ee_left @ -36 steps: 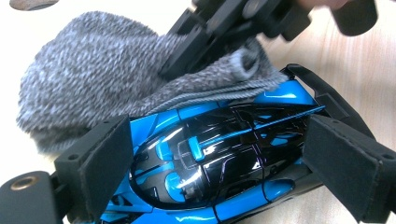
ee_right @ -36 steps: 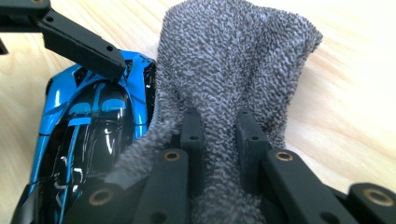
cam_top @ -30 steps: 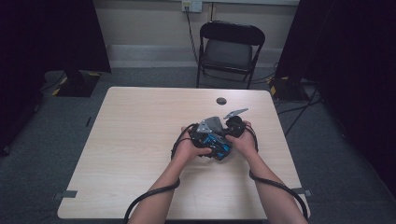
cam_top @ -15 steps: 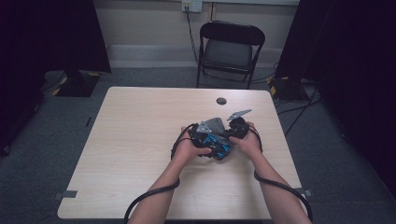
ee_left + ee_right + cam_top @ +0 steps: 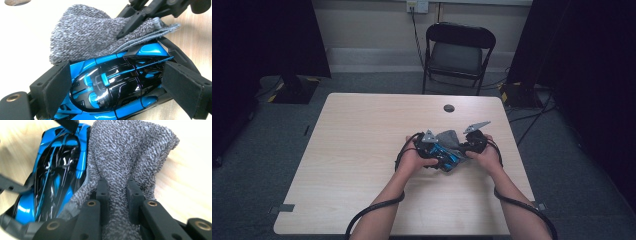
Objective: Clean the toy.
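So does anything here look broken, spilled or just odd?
Nothing broken or spilled. One oddity: a grey knitted cloth lies bunched over one end of the glossy blue-and-black toy car, pinched by the right gripper.

One toy car (image 5: 112, 85), one grey cloth (image 5: 125, 155), one table (image 5: 362, 150), one chair (image 5: 457, 50).

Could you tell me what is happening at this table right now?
A person is wiping a blue and black toy car with a grey cloth. The left gripper clamps the car's sides just above the wooden table. The right gripper pinches a fold of the cloth, which lies draped over one end of the car.
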Motion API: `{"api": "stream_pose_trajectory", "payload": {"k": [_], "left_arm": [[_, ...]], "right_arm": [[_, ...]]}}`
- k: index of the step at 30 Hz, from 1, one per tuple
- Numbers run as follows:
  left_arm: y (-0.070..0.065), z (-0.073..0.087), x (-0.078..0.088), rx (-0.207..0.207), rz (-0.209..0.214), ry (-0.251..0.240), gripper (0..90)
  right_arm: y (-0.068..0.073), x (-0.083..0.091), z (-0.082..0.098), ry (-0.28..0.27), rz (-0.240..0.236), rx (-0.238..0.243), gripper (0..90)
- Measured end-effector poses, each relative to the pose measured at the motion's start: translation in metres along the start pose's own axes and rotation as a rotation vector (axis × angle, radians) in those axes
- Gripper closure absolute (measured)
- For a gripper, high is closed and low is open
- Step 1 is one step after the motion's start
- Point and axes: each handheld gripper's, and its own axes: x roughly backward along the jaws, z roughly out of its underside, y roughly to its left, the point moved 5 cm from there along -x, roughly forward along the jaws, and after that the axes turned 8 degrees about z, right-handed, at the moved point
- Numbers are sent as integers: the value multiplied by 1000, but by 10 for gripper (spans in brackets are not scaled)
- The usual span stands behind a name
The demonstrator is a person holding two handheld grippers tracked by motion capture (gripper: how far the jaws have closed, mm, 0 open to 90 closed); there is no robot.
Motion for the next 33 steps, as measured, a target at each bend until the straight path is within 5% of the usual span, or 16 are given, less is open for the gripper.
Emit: {"api": "stream_pose_trajectory", "payload": {"k": [33], "left_arm": [[0, -1, 0, -1, -3, 7, 91]], "right_arm": [[2, 40, 43, -2, 14, -44, 761]]}}
